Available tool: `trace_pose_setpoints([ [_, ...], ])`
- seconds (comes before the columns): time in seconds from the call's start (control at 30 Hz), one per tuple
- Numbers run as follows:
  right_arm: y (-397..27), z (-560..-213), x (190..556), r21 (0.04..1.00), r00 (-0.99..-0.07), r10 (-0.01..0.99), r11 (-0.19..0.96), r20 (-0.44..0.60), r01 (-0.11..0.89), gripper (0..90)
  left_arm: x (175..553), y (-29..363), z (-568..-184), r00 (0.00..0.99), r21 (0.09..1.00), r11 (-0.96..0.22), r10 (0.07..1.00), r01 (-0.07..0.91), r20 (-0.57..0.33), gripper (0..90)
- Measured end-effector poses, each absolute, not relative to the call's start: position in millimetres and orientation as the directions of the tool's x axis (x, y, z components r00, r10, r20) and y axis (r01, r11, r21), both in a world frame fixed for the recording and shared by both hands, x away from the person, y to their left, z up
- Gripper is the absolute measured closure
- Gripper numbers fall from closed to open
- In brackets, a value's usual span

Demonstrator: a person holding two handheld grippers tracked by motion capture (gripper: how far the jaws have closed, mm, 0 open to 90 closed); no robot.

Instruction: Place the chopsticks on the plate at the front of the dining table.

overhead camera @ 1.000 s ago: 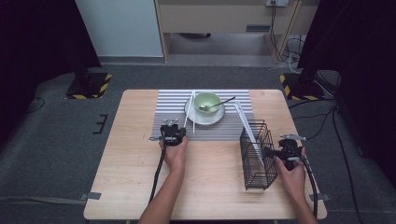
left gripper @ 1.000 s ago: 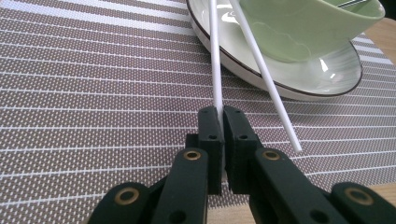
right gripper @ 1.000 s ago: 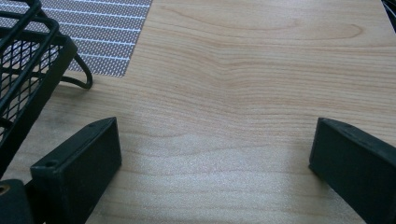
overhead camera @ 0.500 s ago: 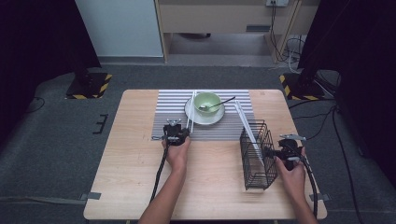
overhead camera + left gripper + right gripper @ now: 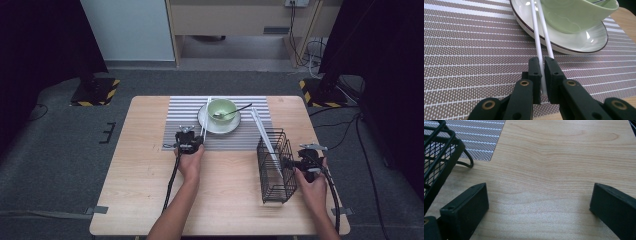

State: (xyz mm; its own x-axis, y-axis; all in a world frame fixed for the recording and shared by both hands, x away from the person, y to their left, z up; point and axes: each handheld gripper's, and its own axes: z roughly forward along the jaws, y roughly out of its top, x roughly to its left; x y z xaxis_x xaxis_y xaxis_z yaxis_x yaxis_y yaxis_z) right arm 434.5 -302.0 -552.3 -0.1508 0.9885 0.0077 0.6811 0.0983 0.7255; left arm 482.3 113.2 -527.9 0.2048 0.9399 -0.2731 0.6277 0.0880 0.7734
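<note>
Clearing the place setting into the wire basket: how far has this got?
Done: one pair of white chopsticks already leans in the black wire basket. In hand: the left gripper is shut on a second pair of white chopsticks resting on the plate. Left: the green bowl with its spoon sits on the plate. The right gripper is open beside the basket.

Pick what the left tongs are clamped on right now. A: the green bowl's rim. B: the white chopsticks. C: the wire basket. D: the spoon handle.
B: in the left gripper view the left tongs are shut on the white chopsticks, whose far ends lean on the plate under the green bowl.
</note>
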Motion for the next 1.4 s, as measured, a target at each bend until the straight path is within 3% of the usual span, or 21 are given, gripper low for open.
trace_pose_setpoints([
  [1.4,-301.9,-552.3,434.6,0.726,-0.150,0.989,0.098,0.008,0.681,2.0,488.1,106.9,-530.6,0.243,0.779,0.061,0.932,0.625,-0.268,79.9],
])
